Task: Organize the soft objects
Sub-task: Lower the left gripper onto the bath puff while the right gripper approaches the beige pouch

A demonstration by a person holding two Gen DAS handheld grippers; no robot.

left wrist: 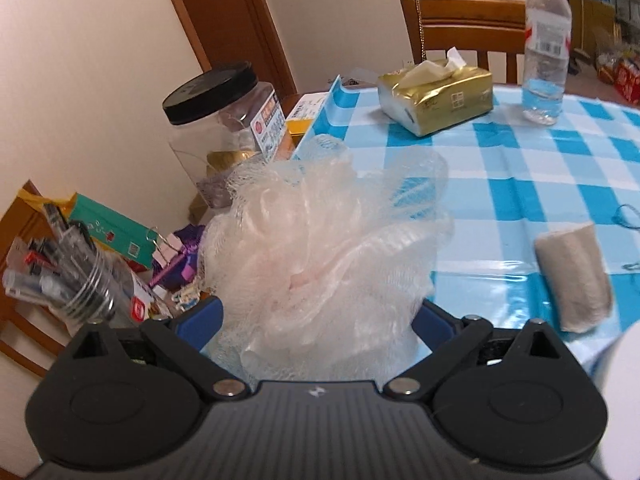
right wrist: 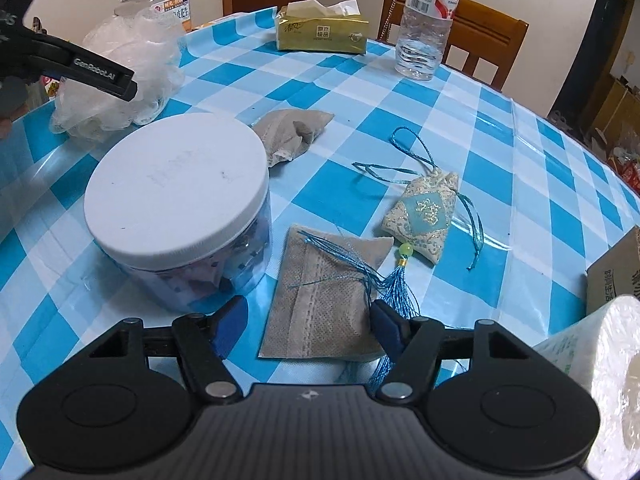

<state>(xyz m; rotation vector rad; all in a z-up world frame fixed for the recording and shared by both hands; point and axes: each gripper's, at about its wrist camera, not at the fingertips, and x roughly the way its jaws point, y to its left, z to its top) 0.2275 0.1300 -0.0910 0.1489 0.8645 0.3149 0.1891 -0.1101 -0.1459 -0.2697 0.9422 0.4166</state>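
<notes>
- Mesh bath pouf (left wrist: 320, 248) fills the left gripper (left wrist: 320, 320), clenched between its blue fingers over the table's left edge; fingertips hidden.
- Grey pouch (right wrist: 324, 296) lies flat between the right gripper's (right wrist: 308, 320) half-spread jaws, long axis pointing away; whether the pads press it is unclear.
- White-lidded jar (right wrist: 176, 188) crowds the left; embroidered sachet (right wrist: 424, 216) lies right.
</notes>
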